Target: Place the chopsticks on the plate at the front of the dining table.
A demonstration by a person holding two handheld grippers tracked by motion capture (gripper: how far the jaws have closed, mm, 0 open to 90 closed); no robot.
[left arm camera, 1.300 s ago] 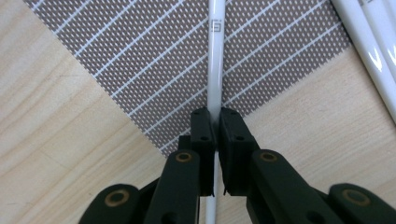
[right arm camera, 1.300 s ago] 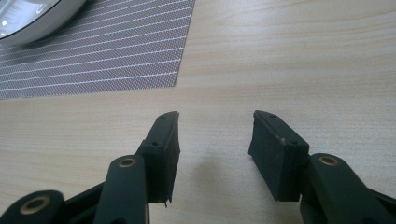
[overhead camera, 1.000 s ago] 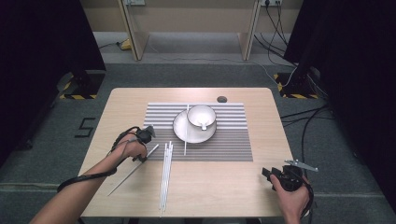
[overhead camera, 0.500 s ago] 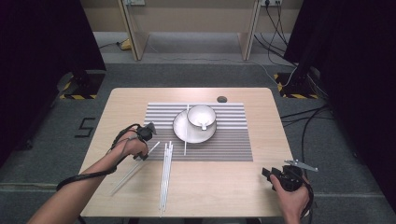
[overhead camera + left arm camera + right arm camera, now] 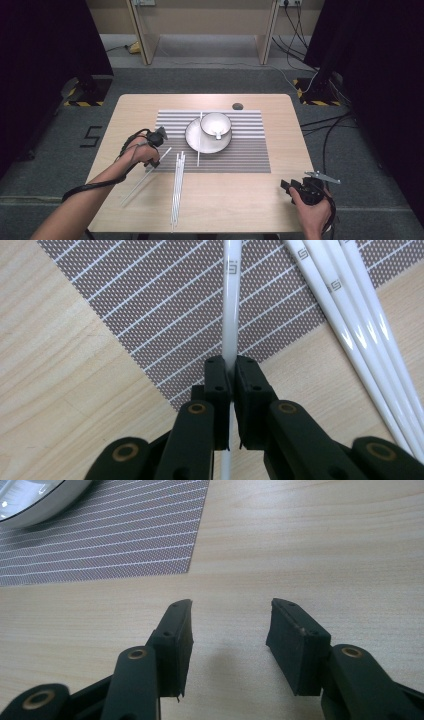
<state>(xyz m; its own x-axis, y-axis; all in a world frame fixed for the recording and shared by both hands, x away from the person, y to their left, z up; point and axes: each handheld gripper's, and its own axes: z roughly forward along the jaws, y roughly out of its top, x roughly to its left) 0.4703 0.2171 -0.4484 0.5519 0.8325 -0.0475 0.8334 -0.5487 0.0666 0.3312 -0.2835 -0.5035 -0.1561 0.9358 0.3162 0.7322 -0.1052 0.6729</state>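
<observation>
Clamping one white chopstick (image 5: 231, 300), the left tongs (image 5: 229, 371) sit at the striped mat's (image 5: 240, 155) near-left corner, beside three loose chopsticks (image 5: 177, 185). Farther off, a cup (image 5: 216, 125) stands in a plate (image 5: 196, 140). The right tongs (image 5: 229, 630) gape empty over the worktop (image 5: 235, 200).

Bare tabletop (image 5: 310, 540) before right tool (image 5: 227, 640)

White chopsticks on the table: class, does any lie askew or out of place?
Yes. One white plastic chopstick lies alone across the white plate's rim, and another, clamped in the left gripper, slants away from the bundled white chopsticks.

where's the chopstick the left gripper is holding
In the high view the chopstick lies slanted at the table's left, beside the chopstick bundle, pinched by the left gripper.
</observation>
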